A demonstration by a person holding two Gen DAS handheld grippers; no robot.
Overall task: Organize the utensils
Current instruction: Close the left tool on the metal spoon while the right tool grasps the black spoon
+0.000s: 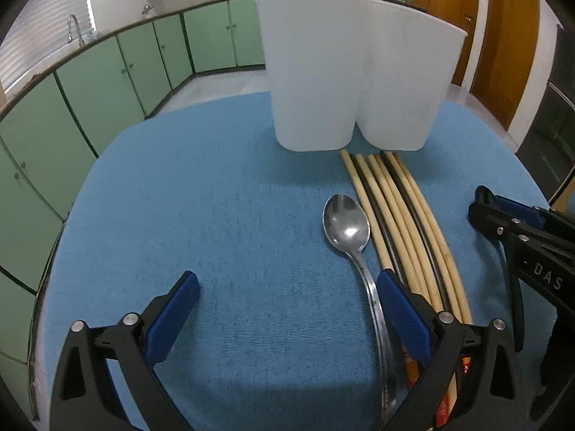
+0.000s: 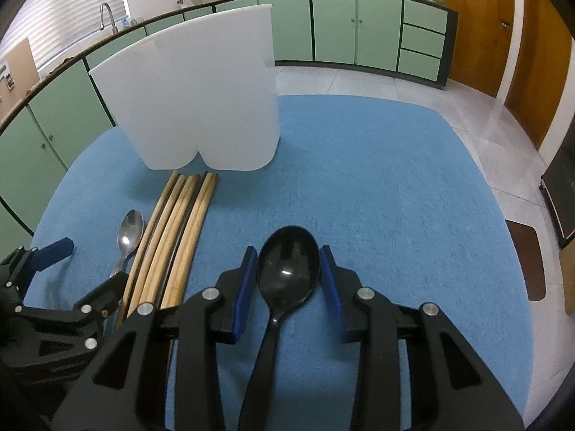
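Note:
A white two-compartment holder (image 1: 352,82) (image 2: 201,100) stands upright at the far side of the blue cloth. Several wooden and dark chopsticks (image 1: 399,222) (image 2: 172,237) lie in a bundle in front of it. A metal spoon (image 1: 346,226) (image 2: 130,233) lies bowl-up to their left. My left gripper (image 1: 287,287) (image 2: 86,265) is open low over the cloth, and the spoon's handle runs just inside its right finger (image 1: 399,305). My right gripper (image 2: 289,273) (image 1: 485,208) is shut on the bowl of a black plastic spoon (image 2: 289,269), whose handle runs back between the fingers.
The blue cloth (image 2: 395,197) covers a round table, with bare cloth to the right of the black spoon and to the left of the metal spoon. Green cabinets, a sink tap and a tiled floor lie beyond the table edge.

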